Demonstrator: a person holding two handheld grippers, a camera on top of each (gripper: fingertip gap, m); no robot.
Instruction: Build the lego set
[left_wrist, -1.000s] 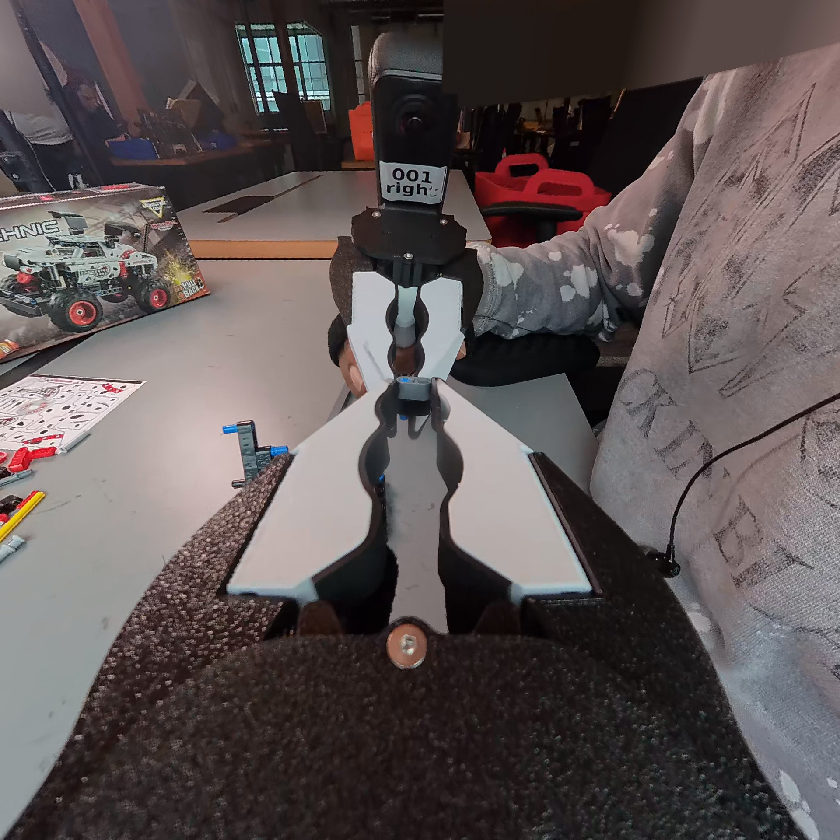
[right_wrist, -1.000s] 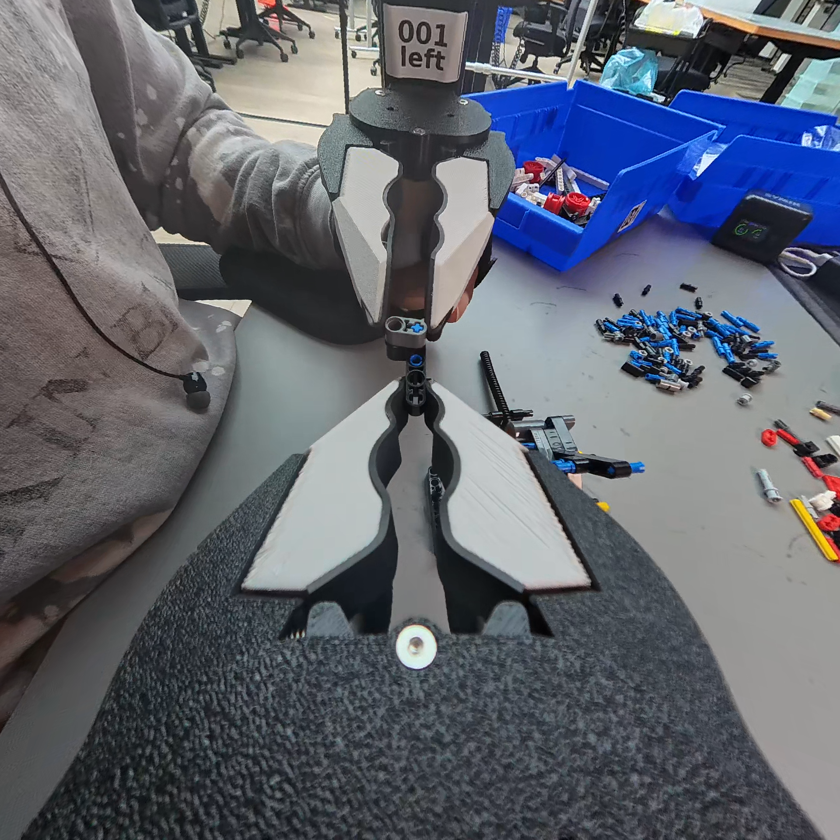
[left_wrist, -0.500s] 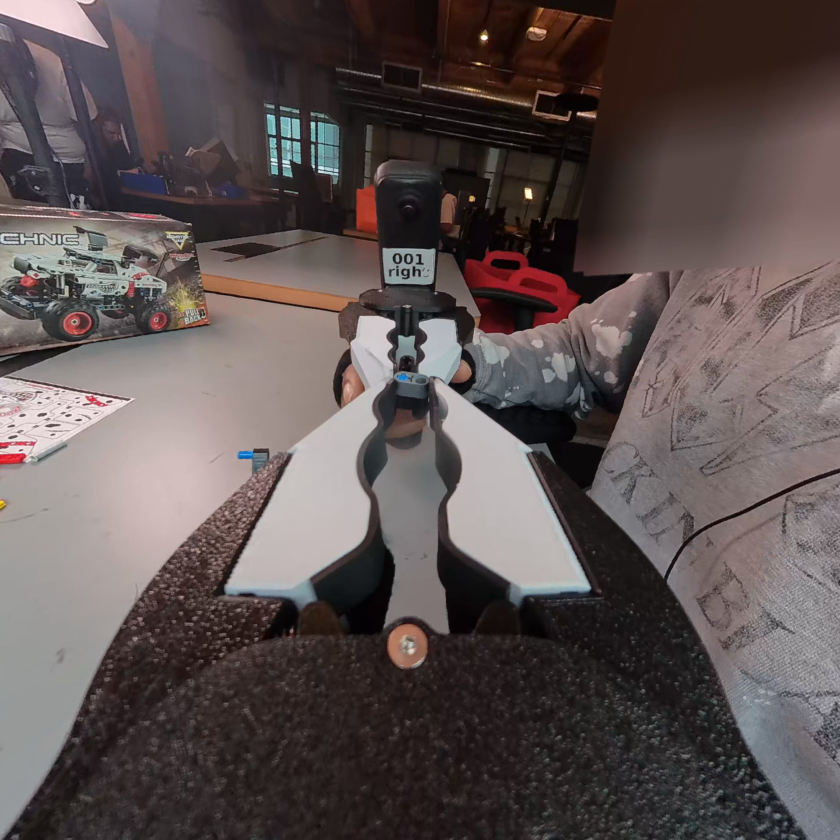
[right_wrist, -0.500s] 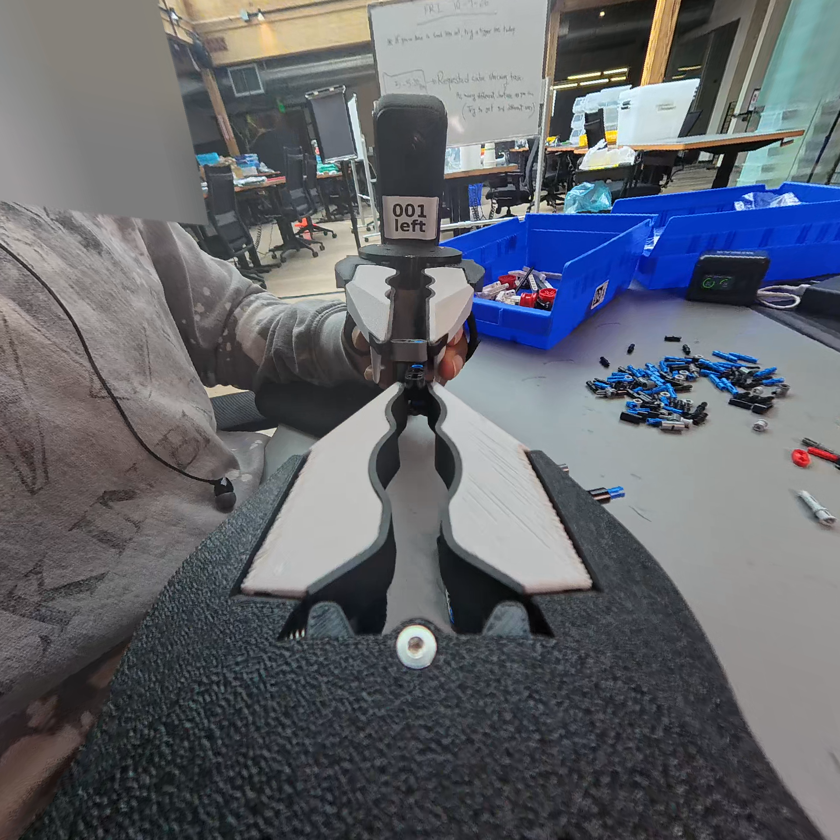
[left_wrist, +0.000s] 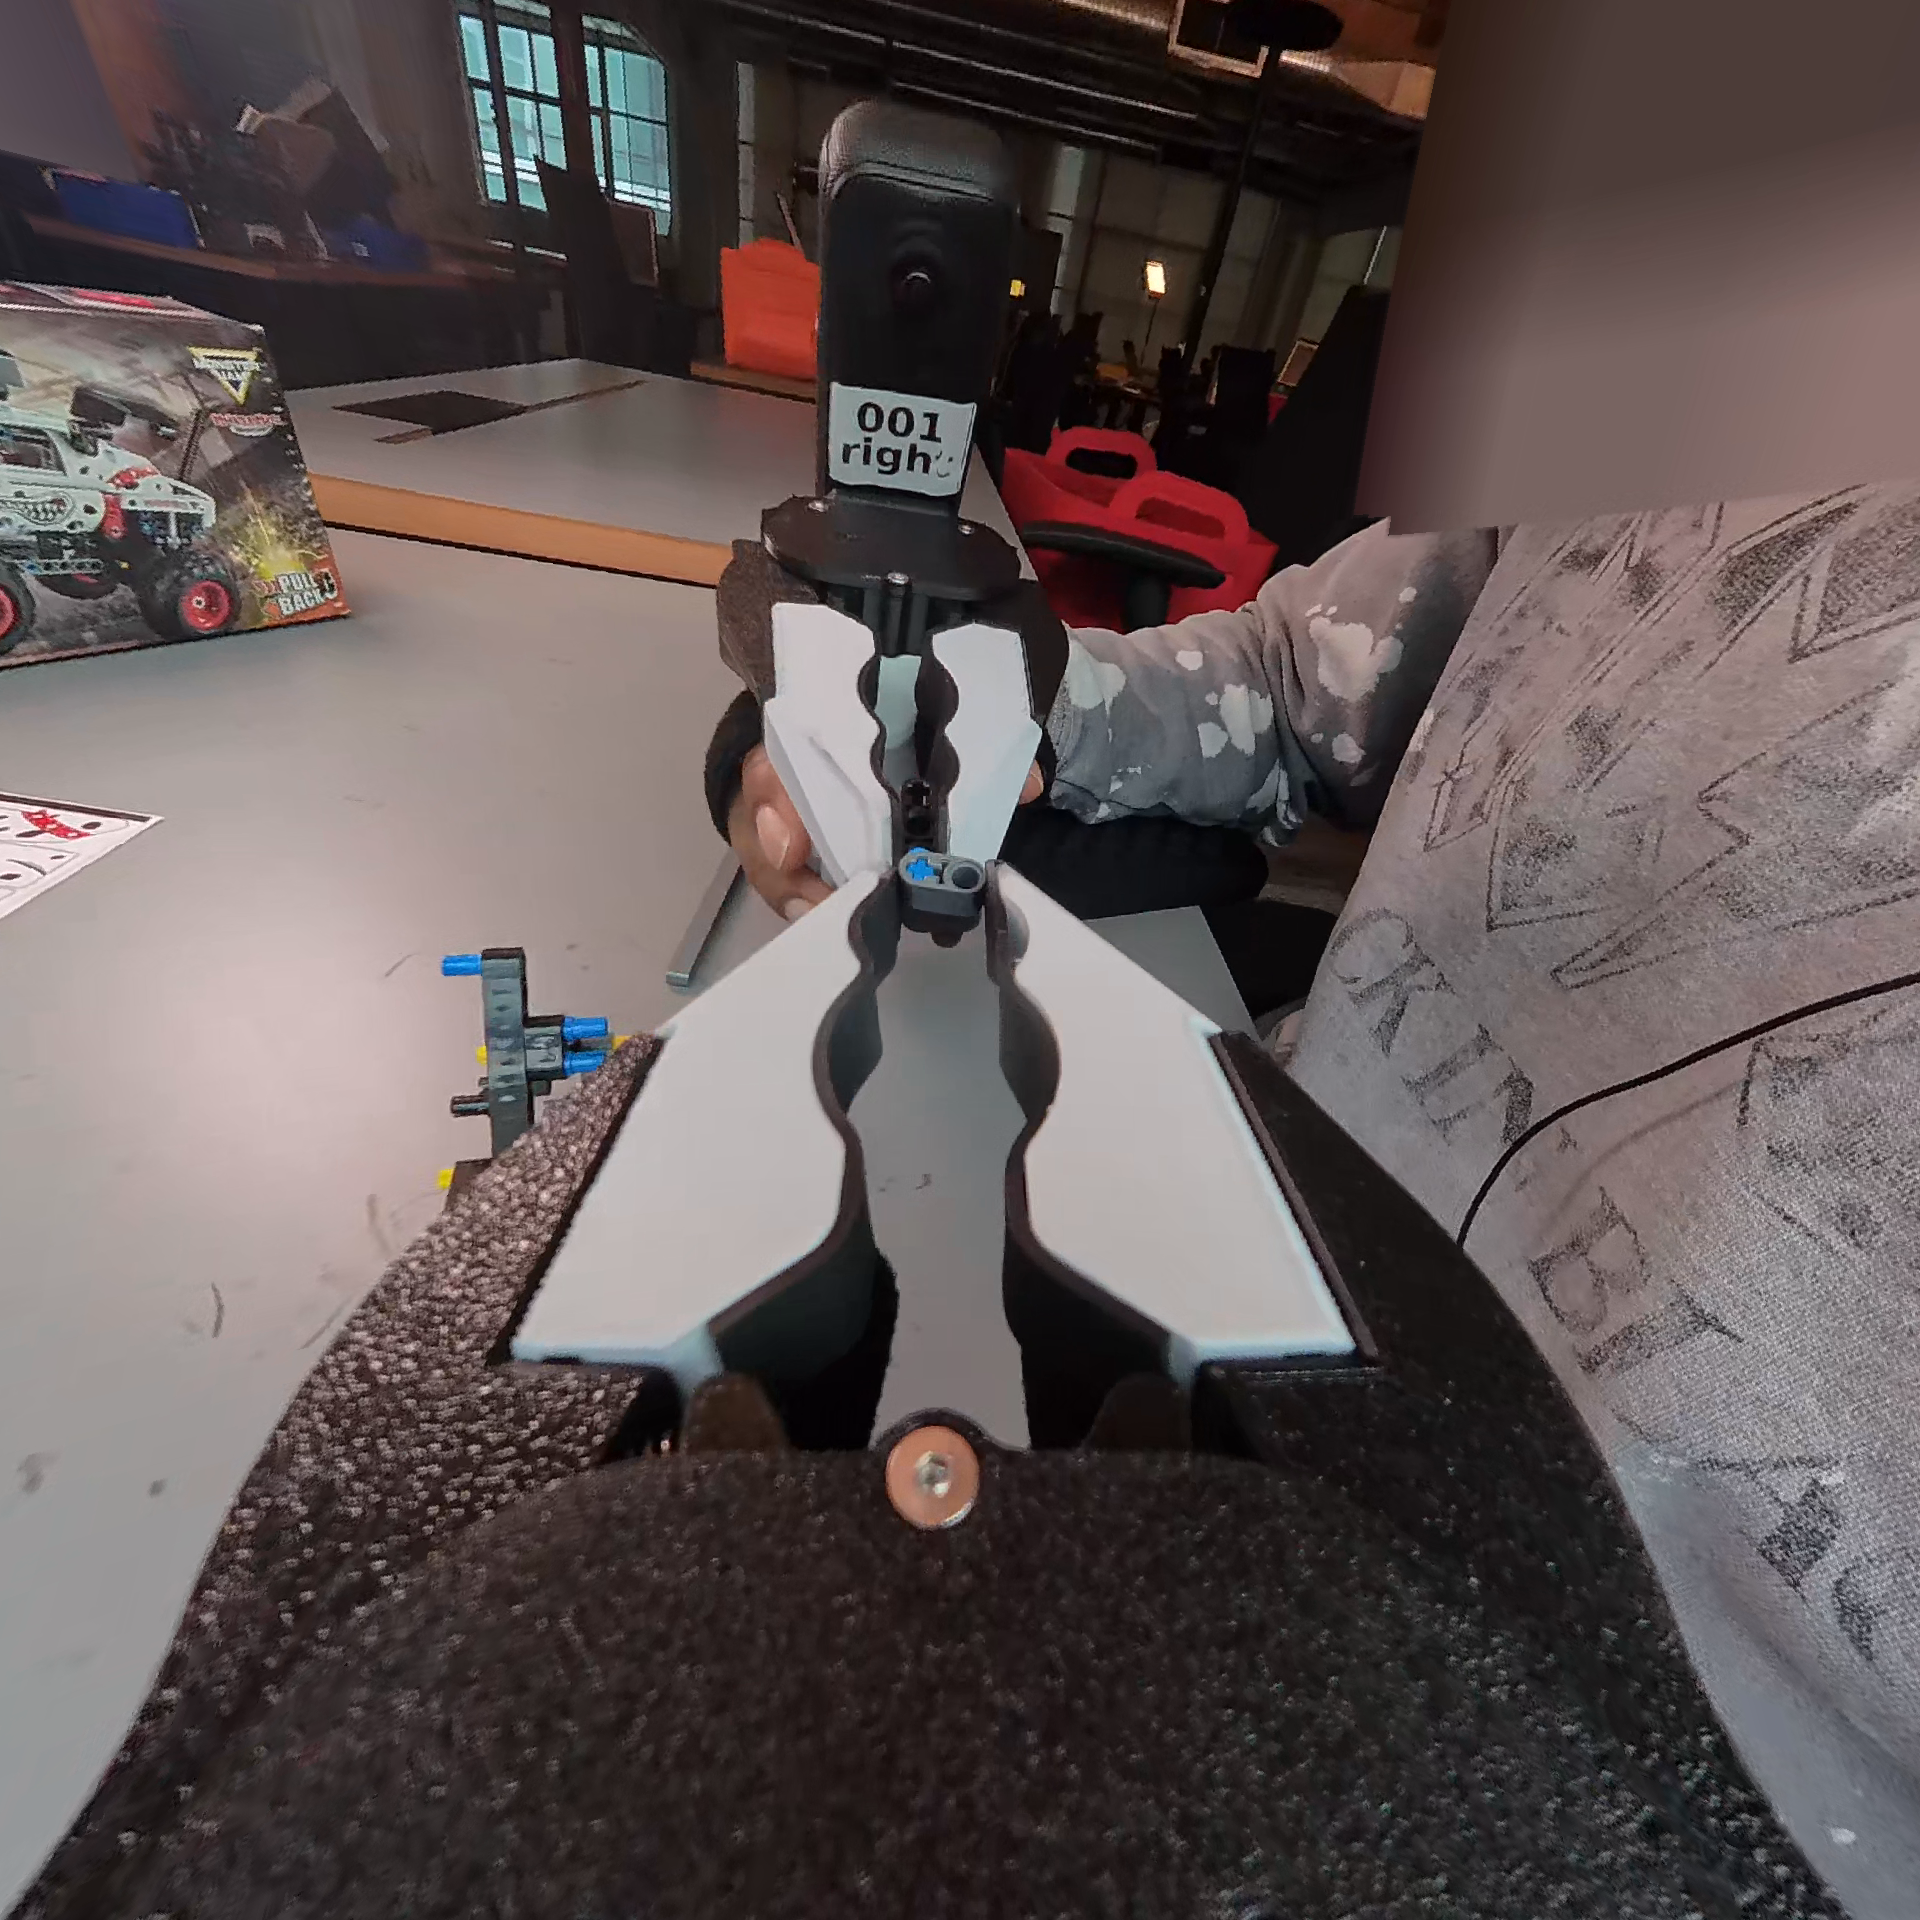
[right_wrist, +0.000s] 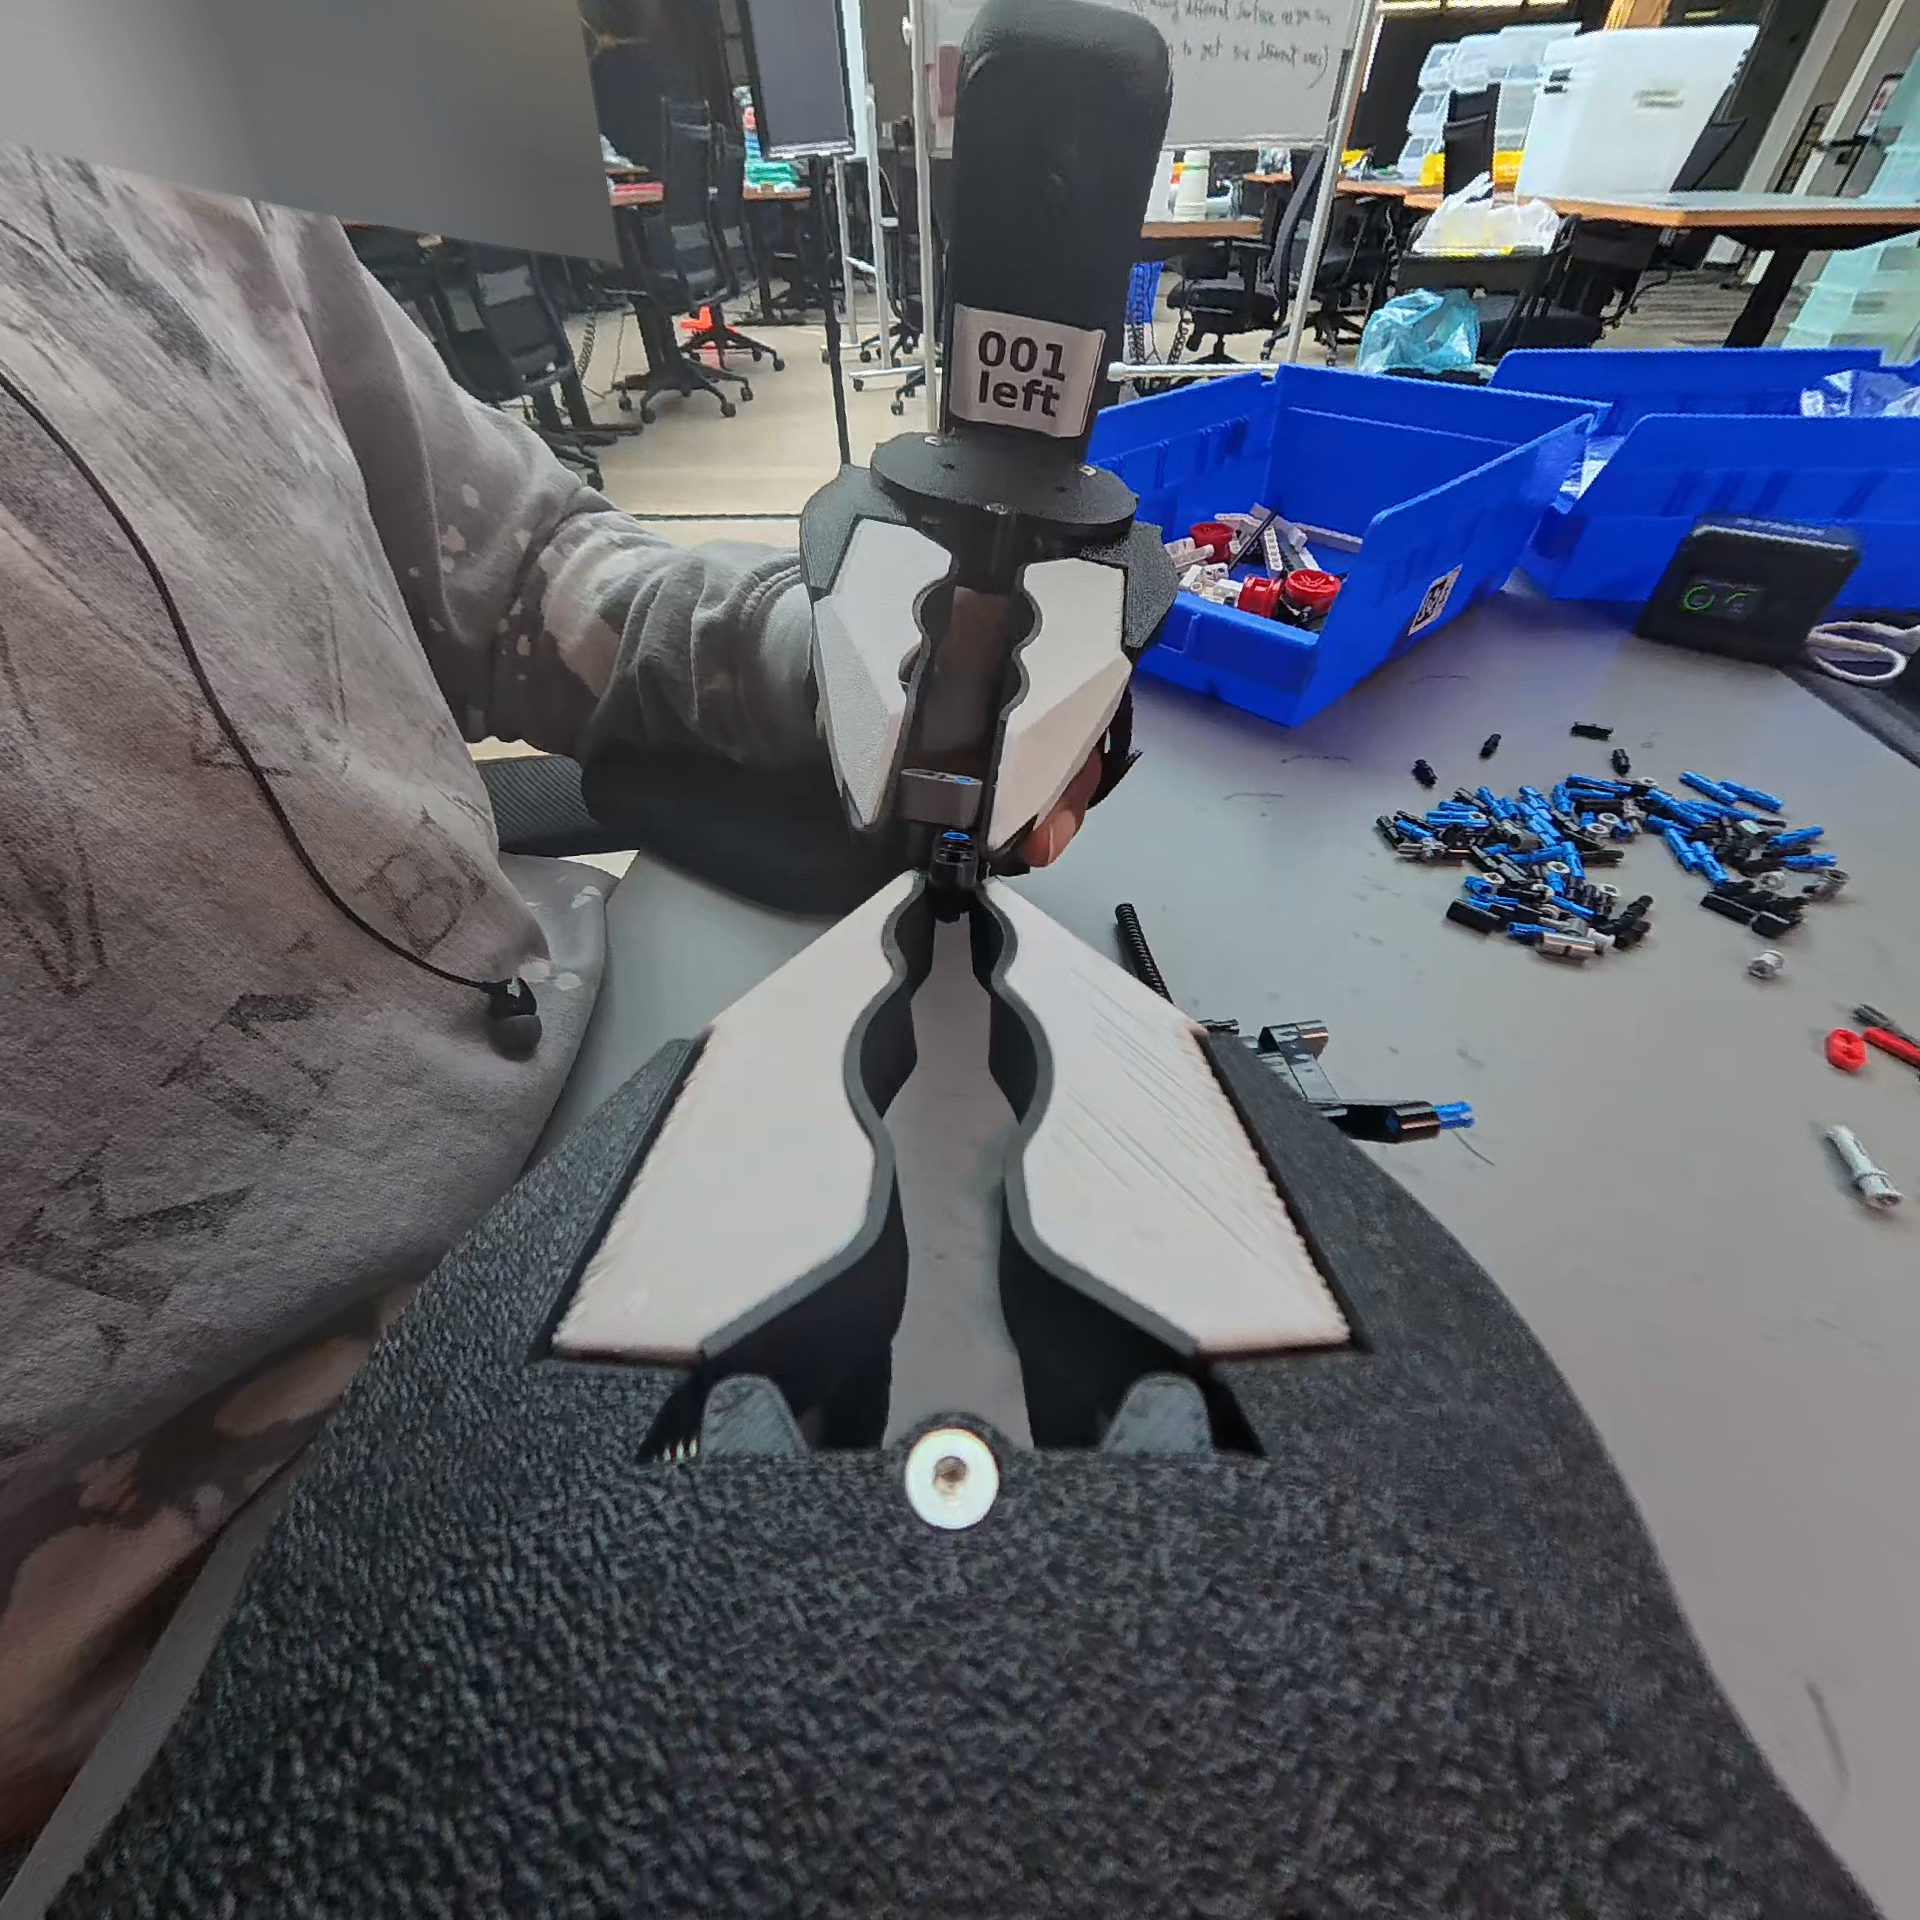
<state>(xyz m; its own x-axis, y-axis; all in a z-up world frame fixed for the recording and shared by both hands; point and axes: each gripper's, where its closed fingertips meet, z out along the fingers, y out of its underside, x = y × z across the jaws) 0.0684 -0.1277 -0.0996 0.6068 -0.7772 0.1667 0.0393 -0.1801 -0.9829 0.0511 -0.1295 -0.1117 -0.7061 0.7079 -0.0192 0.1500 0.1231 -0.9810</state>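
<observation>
The left gripper (left_wrist: 940, 896) pinched a small grey piece (left_wrist: 943, 883) with a blue peg in it, right between its fingertips. The right gripper (right_wrist: 951, 868) pinched a thin black piece (right_wrist: 953, 854) at its tips. The two pieces met tip to tip, touching or nearly so, above the table (right_wrist: 1558, 1195).

To join them well, I think the holes must line up straight, and the push should be slow and gentle, so nothing twists or pops out.

Both grippers were held up in the air, pointing at each other, close to the person's chest. More loose pieces (right_wrist: 1600, 862) lay far off to the side of the right fingers.
</observation>
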